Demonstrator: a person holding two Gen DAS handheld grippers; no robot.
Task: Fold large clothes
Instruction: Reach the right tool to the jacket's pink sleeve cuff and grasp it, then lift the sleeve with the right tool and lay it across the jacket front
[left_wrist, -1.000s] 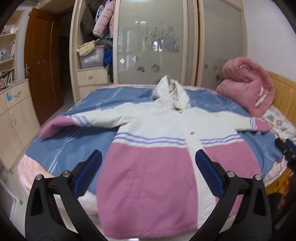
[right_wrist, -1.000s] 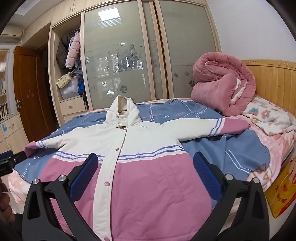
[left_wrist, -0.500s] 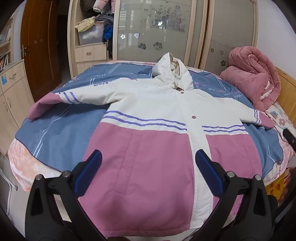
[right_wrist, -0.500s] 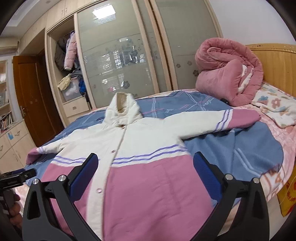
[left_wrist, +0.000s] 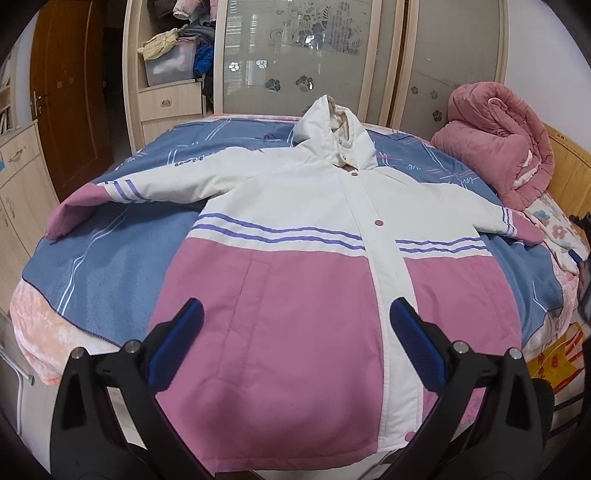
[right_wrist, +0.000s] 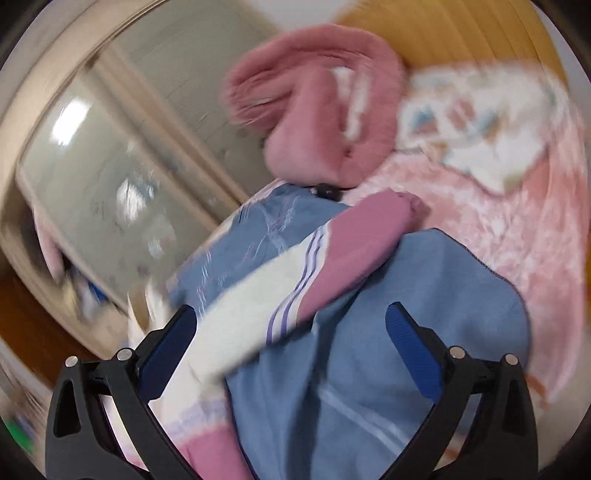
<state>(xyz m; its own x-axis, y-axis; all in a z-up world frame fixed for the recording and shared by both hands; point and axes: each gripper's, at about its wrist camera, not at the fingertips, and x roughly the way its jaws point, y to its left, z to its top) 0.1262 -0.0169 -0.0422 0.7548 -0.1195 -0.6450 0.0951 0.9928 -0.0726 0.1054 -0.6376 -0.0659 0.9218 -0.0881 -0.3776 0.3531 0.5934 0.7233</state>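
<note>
A hooded jacket, white above and pink below with purple stripes, lies front up and spread flat on the bed, both sleeves stretched out. My left gripper hovers open above its pink hem, with nothing between the blue pads. The right wrist view is blurred and tilted. It shows the jacket's right sleeve, with its pink cuff lying on the blue blanket. My right gripper is just short of that sleeve. Its jaws are closing but stand wide, and the pads touch nothing.
A rolled pink quilt sits at the head of the bed by the wooden headboard. Behind the bed stands a wardrobe with frosted sliding doors. A low cabinet is at the left, and a yellow box is on the floor at the right.
The right gripper has swung far to the right and rolled, from facing the jacket's front to facing its right sleeve. The left gripper has come slightly closer to the hem, then held still.
</note>
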